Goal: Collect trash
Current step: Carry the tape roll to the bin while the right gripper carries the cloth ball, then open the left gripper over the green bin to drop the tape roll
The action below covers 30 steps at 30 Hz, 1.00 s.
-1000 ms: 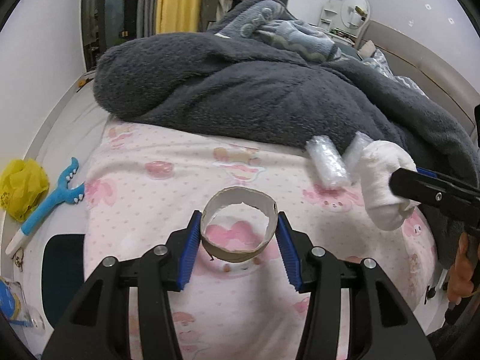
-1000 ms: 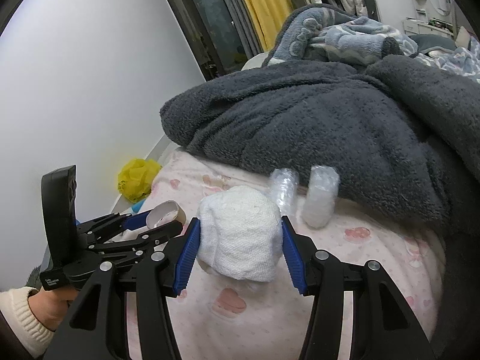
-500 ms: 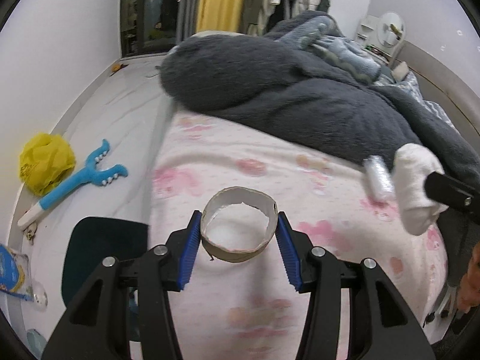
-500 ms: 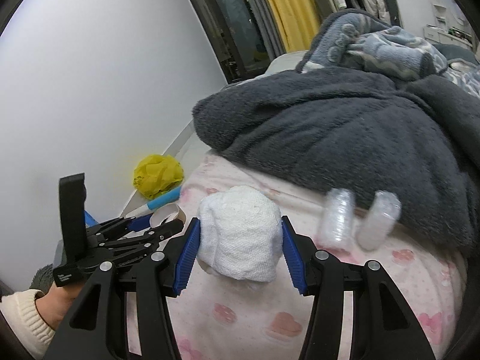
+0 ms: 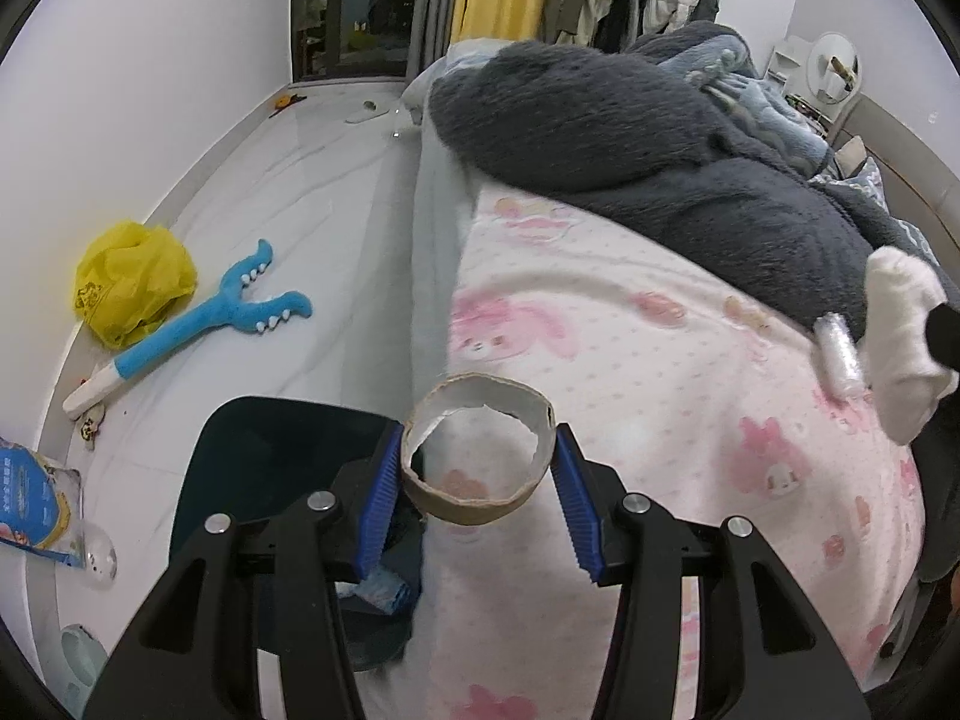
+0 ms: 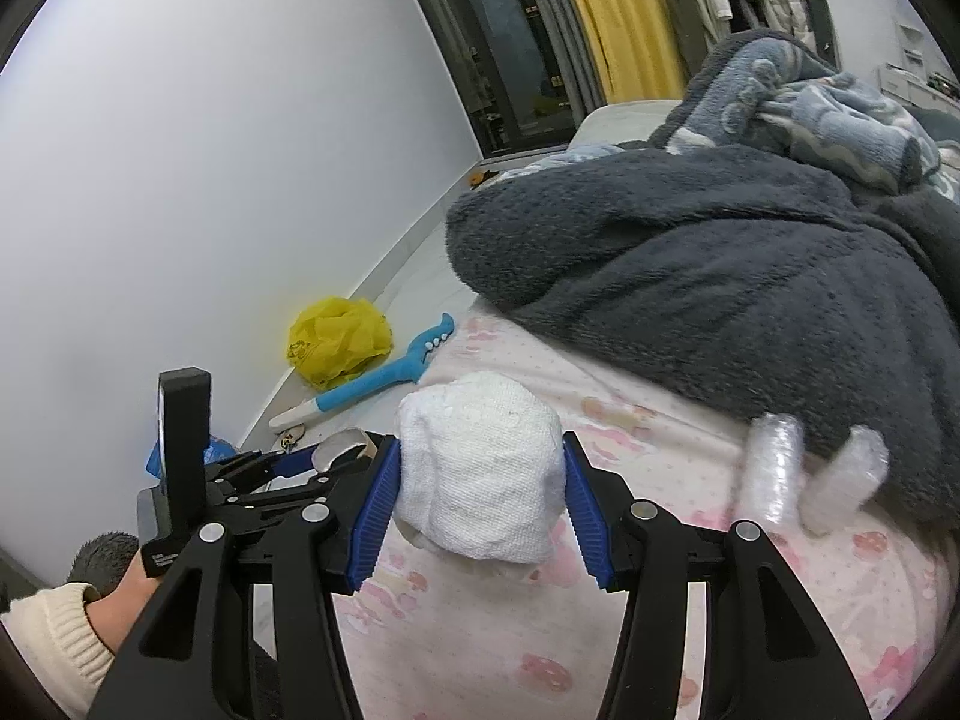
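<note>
At lower centre of each wrist view, the left gripper [image 5: 477, 468] pinches a light, crushable cardboard ring [image 5: 478, 457] across its rim above the bed's edge, and the right gripper [image 6: 480, 495] squeezes a soft white wad [image 6: 480, 468] by its sides.

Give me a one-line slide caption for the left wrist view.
Left gripper holds cardboard ring beside dark bin.
</note>
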Each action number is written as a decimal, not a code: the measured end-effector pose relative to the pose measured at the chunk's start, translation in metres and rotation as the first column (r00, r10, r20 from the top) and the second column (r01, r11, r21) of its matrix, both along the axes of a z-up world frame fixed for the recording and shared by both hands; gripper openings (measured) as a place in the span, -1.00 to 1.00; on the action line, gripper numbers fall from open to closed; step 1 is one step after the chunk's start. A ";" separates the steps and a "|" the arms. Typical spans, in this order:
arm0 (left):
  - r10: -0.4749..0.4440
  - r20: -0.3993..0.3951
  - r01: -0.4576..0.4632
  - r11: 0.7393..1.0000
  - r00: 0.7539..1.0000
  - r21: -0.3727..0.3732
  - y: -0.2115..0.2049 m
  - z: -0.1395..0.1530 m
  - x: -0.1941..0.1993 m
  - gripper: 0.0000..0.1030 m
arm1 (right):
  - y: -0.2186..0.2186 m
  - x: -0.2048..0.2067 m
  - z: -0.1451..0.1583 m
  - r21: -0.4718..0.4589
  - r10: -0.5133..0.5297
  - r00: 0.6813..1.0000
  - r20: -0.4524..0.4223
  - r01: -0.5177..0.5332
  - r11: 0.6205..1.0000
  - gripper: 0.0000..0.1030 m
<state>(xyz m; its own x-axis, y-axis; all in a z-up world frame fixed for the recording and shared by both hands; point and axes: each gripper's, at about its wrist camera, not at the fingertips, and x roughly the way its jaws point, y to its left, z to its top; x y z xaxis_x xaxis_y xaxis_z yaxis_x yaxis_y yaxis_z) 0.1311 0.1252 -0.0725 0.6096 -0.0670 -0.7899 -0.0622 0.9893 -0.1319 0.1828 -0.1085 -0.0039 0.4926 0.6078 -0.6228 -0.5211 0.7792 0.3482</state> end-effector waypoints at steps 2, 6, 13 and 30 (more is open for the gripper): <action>0.002 -0.013 -0.002 1.000 1.000 0.000 0.007 -0.005 -0.001 0.01 | 0.008 0.000 0.001 -0.008 0.007 1.000 -0.002 -0.007 1.000 0.04; 0.015 -0.047 -0.015 1.000 0.999 -0.003 0.022 -0.021 -0.003 0.01 | 0.023 0.000 0.002 -0.024 0.024 1.000 0.000 -0.024 0.999 0.04; 0.021 -0.089 -0.023 1.000 0.996 -0.014 0.043 -0.039 -0.004 0.01 | 0.053 0.001 -0.005 -0.067 0.048 0.999 -0.014 -0.049 0.997 0.04; 0.044 -0.242 -0.060 0.996 0.969 -0.058 0.103 -0.090 -0.012 0.02 | 0.145 -0.004 -0.029 -0.147 0.147 0.987 -0.062 -0.155 0.977 0.04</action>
